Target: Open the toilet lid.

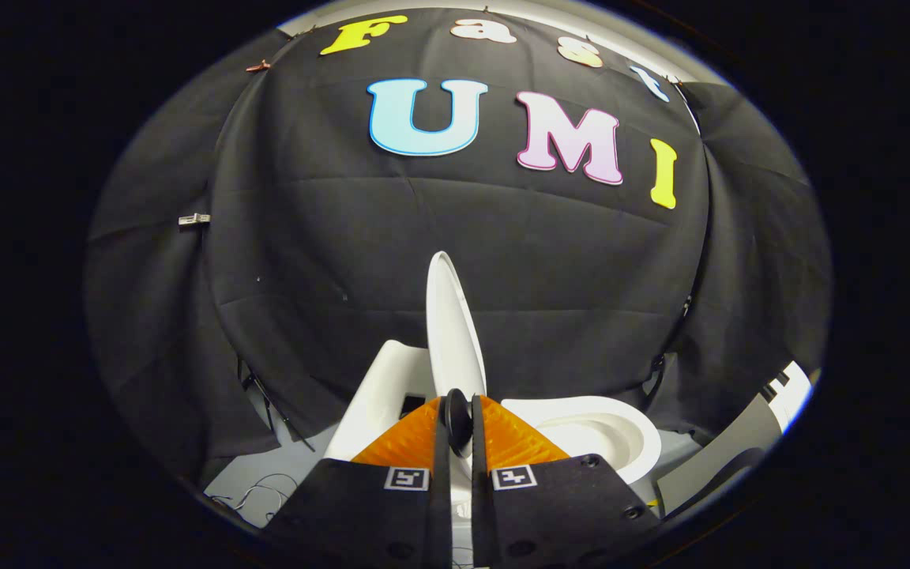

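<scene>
Lid's basically up already: the glossy white oval plastic toilet lid (449,316) stands nearly vertical, seen edge-on, rising straight beyond the gripper (458,419). The fingers are pinched down narrow with just a slim gap between them, and something small, dark and rounded sits right at their tips, against the lid's lower edge. Whether both fingers actually press on the lid is hard to tell from this angle, so that one stays open.

Where it could go sideways, by the look of it: the lid seems close to its balance point. If the fingers let go before it tips past upright and leans on something behind, it could drop back and slam onto the white ceramic toilet bowl (605,438), which sits open just ahead of the fingers on one side. Smooth, shiny plastic is slippery too, so a thin pinch on a curved rim could slide off mid-push.

Materials: the lid is thin, hard and smooth with a rounded, tapering top. The bowl has a thick, rolled, glazed rim. On the other side of the fingers there's a white boxy moulded piece (380,395) of the toilet body, matte-ish. Grey floor (253,474) below, with thin loose cables (261,490) lying on it.
</scene>
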The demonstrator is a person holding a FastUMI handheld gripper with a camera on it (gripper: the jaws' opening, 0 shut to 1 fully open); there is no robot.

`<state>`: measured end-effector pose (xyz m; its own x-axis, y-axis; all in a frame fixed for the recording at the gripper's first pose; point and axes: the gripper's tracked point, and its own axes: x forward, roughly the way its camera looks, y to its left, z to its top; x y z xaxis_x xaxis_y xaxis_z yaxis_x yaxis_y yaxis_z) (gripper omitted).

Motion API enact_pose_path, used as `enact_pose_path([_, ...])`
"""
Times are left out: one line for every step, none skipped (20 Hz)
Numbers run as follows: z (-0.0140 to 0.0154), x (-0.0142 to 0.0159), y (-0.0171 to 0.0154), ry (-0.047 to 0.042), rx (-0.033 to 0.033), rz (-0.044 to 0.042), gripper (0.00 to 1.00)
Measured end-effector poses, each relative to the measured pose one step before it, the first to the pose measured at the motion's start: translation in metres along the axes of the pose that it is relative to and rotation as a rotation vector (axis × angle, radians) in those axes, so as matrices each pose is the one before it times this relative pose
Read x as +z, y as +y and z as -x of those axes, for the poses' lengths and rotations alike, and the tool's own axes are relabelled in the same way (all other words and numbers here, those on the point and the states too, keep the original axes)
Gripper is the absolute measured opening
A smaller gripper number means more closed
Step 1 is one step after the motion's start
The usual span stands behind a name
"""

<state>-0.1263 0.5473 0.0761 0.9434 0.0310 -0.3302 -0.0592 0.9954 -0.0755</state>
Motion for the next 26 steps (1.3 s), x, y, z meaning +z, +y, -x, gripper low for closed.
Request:
enact_pose_path([0.00080,-0.00017,0.00029,0.00812,0.00818,0.00220,0.14])
enact_pose_path([-0.00052,-0.00212,0.00074,0.01171,0.00844,-0.00048,0.15])
enact_pose_path([-0.00029,-0.00110,-0.00050,0.00381,0.00645,-0.00695,0.18])
enact_pose_path([0.00015,0.00118,-0.00009,-0.00351,0.00494,-0.00885,0.19])
enact_pose_path([0.00053,0.00123,-0.00087,-0.00826,-0.00245,-0.00551,0.21])
enact_pose_path([-0.00003,0.00286,-0.00007,-0.01425,0.00494,0.00671,0.23])
enact_pose_path([-0.00036,-0.00054,0.00064,-0.00069,0.01258,0.01647,0.48])
enact_pose_path([0.00000,-0.00241,-0.00205,0.00675,-0.00244,0.01236,0.74])
enact_pose_path([-0.00322,-0.00285,-0.00347,0.00158,-0.00162,0.00546,0.99])
enact_pose_path([0.00152,0.00000,0.00102,0.00416,0.00864,-0.00425,0.98])
enact_pose_path([-0.00101,-0.00133,0.00207,0.00456,0.01465,-0.00898,0.99])
enact_pose_path([0.00036,-0.00197,0.00301,0.00720,0.01339,-0.00601,0.99])
enact_pose_path([0.00033,-0.00212,0.00072,0.00720,0.00780,0.00003,0.99])
enact_pose_path([0.00029,-0.00220,-0.00064,0.00316,-0.00082,0.00674,0.99])
enact_pose_path([0.00139,-0.00039,-0.00388,-0.00271,-0.01276,0.00589,0.99])
enact_pose_path([0.00181,0.00328,-0.00117,-0.01399,0.00219,-0.00115,0.99])
enact_pose_path([0.00314,0.00269,0.00422,-0.00644,0.02080,-0.00667,0.99])
enact_pose_path([0.00232,0.00248,0.00358,-0.00747,0.01645,-0.00848,0.99])
enact_pose_path([0.00392,0.00625,0.00155,-0.01259,0.01404,-0.00385,0.99])
enact_pose_path([0.00335,0.00866,0.00057,-0.01819,0.00765,-0.00078,0.99])
enact_pose_path([0.00203,0.01017,-0.00247,-0.03090,-0.00263,0.00493,0.99])
enact_pose_path([0.00166,0.00654,-0.00123,-0.01501,0.00639,0.00118,0.99])
enact_pose_path([0.00091,0.00458,-0.00037,-0.00482,0.00867,-0.00531,0.99])
enact_pose_path([0.00145,0.00430,-0.00185,-0.00741,0.00676,-0.00663,0.99])
enact_pose_path([0.00181,0.00548,-0.00382,-0.00493,0.00369,-0.00707,0.99])
enact_pose_path([0.00194,0.00786,-0.00499,-0.01587,0.00344,-0.01084,0.99])
